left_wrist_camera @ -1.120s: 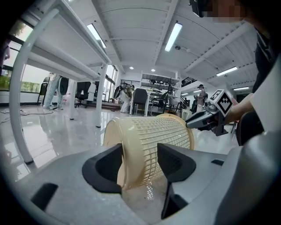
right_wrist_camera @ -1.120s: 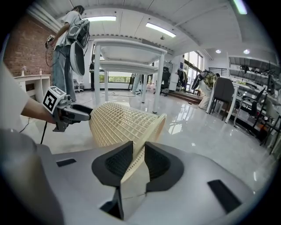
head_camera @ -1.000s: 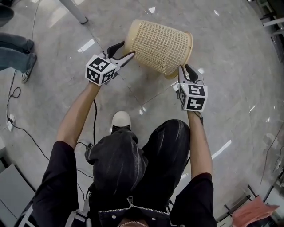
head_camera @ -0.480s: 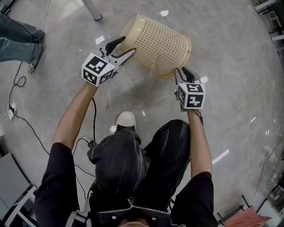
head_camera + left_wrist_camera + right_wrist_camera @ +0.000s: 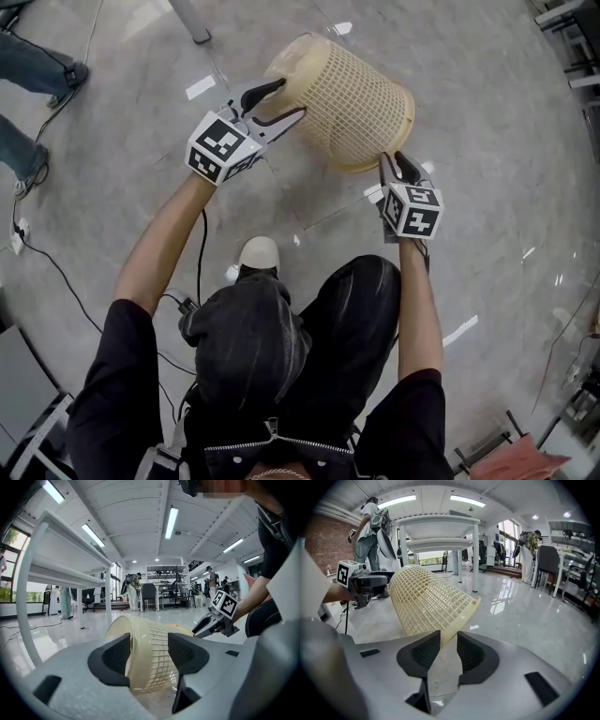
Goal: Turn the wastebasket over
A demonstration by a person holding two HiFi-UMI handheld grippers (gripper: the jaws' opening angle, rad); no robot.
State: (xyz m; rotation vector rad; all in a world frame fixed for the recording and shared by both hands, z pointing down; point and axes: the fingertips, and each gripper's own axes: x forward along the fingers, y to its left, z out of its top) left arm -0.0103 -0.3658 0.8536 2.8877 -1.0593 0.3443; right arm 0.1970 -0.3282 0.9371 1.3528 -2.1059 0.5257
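A beige lattice wastebasket [image 5: 352, 98] is tilted on the floor, its closed base up at the left and its open rim down at the right. My left gripper [image 5: 289, 98] is shut on the base edge, and the basket wall [image 5: 150, 653] fills the gap between its pads. My right gripper [image 5: 396, 159] stands low at the rim. In the right gripper view the flanged rim [image 5: 454, 620] just reaches the gap between the tips, with bare floor between the pads and no squeeze visible. Each gripper shows in the other's view: right gripper [image 5: 213, 623], left gripper [image 5: 370, 585].
The floor is glossy grey tile. A white table [image 5: 440, 531] stands just behind the basket, one leg [image 5: 192, 21] at the top of the head view. A bystander's legs [image 5: 28, 66] and a cable [image 5: 56, 272] are at the left. My white shoe [image 5: 258, 255] is under the arms.
The left gripper has lifted the base end, so the basket stands steeper on its rim. The right gripper has sunk a little and its jaws have widened. The bystander at the left has stepped.
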